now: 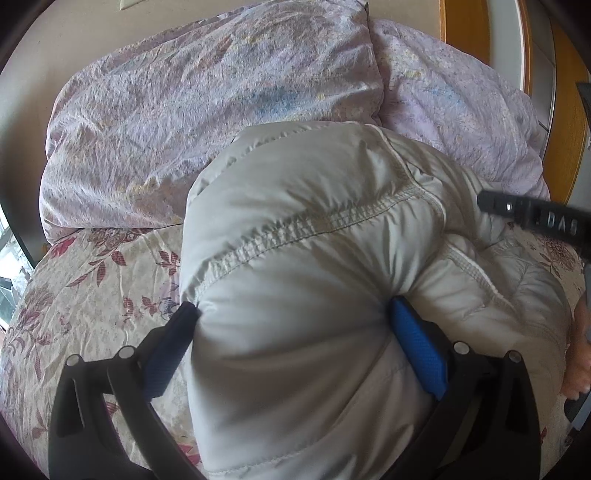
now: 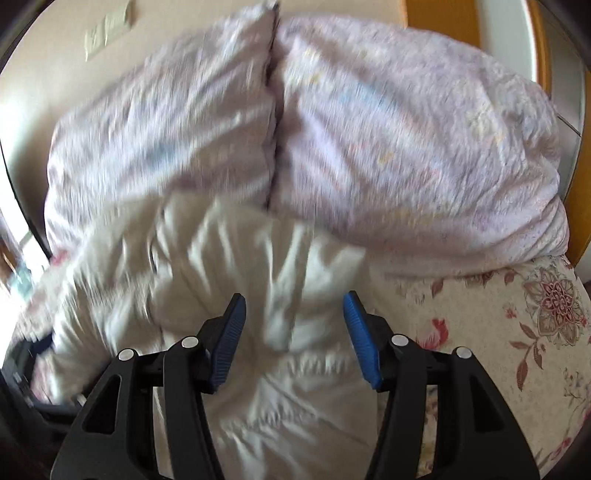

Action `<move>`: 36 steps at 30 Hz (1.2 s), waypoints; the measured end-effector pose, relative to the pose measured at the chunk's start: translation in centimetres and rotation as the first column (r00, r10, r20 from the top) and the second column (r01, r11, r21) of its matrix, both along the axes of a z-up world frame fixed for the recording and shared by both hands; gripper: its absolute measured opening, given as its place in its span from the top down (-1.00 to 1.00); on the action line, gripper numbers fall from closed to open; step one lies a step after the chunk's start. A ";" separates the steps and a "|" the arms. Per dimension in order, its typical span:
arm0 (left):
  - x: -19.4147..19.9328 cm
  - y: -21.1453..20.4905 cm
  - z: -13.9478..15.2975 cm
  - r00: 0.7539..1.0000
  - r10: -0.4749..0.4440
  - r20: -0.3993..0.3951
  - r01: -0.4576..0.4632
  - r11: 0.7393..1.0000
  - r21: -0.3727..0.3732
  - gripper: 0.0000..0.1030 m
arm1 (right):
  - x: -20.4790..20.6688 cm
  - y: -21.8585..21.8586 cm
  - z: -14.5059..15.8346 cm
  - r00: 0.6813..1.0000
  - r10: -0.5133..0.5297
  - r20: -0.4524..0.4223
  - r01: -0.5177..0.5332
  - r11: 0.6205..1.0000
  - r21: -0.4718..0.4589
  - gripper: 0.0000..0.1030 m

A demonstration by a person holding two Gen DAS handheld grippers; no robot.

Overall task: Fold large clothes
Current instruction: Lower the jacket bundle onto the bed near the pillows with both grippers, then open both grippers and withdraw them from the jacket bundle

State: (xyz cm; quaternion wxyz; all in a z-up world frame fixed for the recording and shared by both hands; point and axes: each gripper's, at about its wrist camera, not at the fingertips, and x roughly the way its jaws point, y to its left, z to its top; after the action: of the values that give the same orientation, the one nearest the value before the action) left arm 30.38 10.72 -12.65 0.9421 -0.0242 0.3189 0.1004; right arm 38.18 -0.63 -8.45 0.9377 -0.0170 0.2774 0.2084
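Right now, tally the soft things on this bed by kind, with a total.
Lilac pillows: 2
Pale puffy jacket: 1
Floral bedspread: 1
Total: 4

Past the jaws there is a bed [image 2: 517, 332] with a cream sheet that has red flowers on it. Two big puffy pillows [image 1: 207, 110] in light purple lie side by side at the far end. Behind them is a plain tan wall [image 1: 29, 74]. Off to the right stands orange wood [image 1: 480, 22]. Bright daylight comes from a window [image 1: 9, 254] far left.
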 end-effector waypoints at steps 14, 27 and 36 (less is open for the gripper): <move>0.0 -0.6 0.0 1.000 0.001 0.031 -0.002 1.000 0.025 -0.97 | 2.7 1.4 -4.2 0.998 -0.063 0.000 0.063 0.993 -0.104 -0.33; -3.5 0.7 1.8 0.999 -0.006 0.046 0.009 0.998 -0.067 -0.96 | -1.1 -6.2 -3.5 0.991 -0.066 -0.120 0.072 0.996 0.049 -0.68; -13.5 -2.1 3.4 0.992 -0.053 0.117 0.048 0.998 0.042 -0.96 | -9.3 -12.1 -3.0 0.994 -0.062 -0.088 0.064 0.998 0.023 -0.97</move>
State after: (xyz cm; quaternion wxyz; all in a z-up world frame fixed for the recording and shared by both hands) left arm 16.92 8.66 -9.23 0.9618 -0.0036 0.2613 0.0812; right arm 28.91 -12.72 -11.41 0.9310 0.0130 0.3156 0.1827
